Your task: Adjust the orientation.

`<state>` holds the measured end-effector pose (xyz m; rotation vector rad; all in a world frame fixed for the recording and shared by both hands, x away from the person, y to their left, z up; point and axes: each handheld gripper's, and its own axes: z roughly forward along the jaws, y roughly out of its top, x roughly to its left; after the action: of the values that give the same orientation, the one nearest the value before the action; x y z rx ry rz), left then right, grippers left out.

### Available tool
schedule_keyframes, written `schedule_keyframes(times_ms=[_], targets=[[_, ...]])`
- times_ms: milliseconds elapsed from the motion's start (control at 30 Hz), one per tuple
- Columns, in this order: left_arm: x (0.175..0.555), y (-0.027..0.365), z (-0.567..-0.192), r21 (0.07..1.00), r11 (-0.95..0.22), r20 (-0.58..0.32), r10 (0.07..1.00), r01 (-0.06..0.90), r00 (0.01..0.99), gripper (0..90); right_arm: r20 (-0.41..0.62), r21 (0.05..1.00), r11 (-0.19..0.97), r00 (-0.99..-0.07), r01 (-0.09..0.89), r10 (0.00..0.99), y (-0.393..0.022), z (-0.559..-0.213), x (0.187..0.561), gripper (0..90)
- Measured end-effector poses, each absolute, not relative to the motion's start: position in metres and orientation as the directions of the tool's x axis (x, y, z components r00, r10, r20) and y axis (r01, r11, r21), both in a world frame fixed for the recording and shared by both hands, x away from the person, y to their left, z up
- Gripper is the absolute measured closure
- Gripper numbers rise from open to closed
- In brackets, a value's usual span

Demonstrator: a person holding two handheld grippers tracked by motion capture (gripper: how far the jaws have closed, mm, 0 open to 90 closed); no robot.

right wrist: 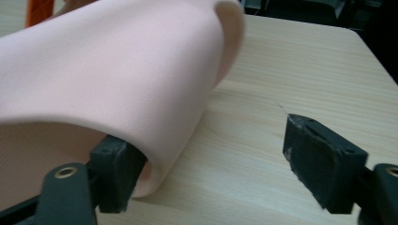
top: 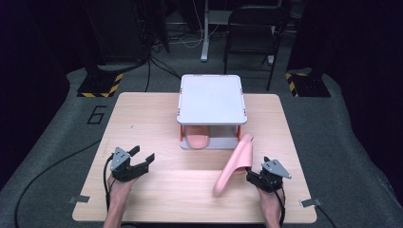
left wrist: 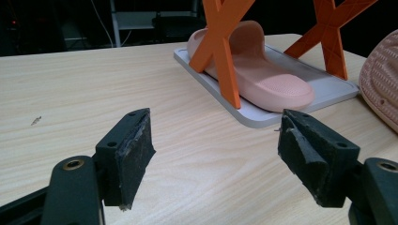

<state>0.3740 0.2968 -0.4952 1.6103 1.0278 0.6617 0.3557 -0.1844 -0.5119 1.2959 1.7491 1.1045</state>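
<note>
Right claw (top: 253, 174) gapes beside the tilted pink slipper (top: 234, 164); left claw (top: 141, 160) rests open, level.

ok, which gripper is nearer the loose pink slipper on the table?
Right. The right gripper is at the loose slipper, one jaw against its edge, jaws open. The left gripper sits far across the table, open and empty.

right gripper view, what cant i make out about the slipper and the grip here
- Right gripper view: the loose slipper runs off the top and left edges and hides one jaw's pad, so contact there cannot be told; the other jaw stands clear.
- High view: the right gripper is too small to judge.
- High view: the shelf top hides most of the second slipper.
</note>
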Motion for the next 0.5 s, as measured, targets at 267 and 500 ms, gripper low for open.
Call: schedule_keyframes(times_ms=[267,500], targets=[[0.374,0.298,-0.496,0.955,-0.061,-0.088,0.877,0.290,0.473,26.9,0.075,0.924,0.056,-0.323,0.378,0.943,-0.208,-0.510,0.360,76.1],[0.374,0.297,-0.496,0.954,-0.062,-0.090,0.875,0.294,0.476,27.2,-0.044,0.941,0.151,-0.332,0.304,0.942,-0.219,-0.491,0.352,78.2]])
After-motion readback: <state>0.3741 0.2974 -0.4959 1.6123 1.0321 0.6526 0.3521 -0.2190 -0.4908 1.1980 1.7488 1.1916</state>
